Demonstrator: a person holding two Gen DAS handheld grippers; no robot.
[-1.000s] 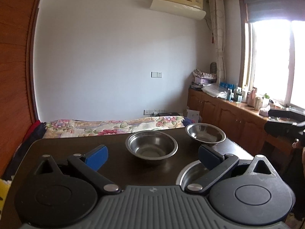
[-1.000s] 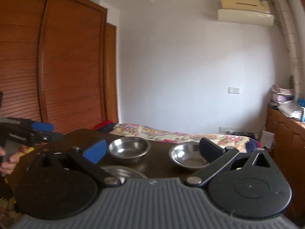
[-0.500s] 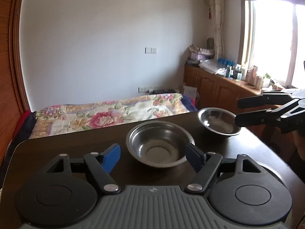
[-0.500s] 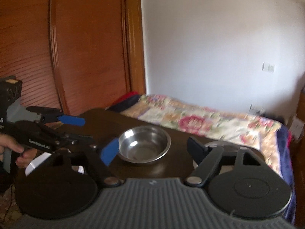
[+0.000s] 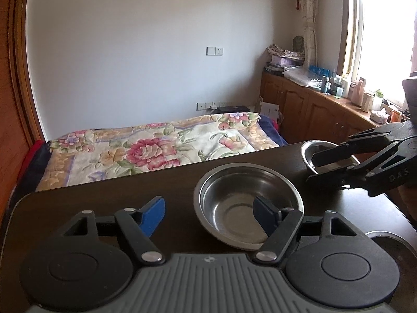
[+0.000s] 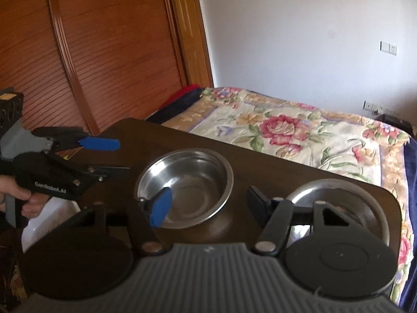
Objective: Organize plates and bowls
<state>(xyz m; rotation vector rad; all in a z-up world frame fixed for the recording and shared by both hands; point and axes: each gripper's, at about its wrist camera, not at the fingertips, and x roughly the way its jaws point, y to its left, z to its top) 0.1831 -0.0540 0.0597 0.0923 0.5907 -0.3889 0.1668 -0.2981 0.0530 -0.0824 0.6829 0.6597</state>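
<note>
Centrally, 2 steel bowls are seen on the dark counter (image 5: 109, 198): the larger bowl (image 5: 249, 204) and smaller bowl (image 5: 327, 154), contents unclear. The left claw (image 5: 208, 215) and right claw (image 6: 206, 203) are spread wide, holding nothing.

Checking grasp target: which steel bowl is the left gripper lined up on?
The large bowl mid-table: the left gripper is open with its right finger over the bowl's basin. The smaller bowl at the far right corner sits under the right gripper.
</note>
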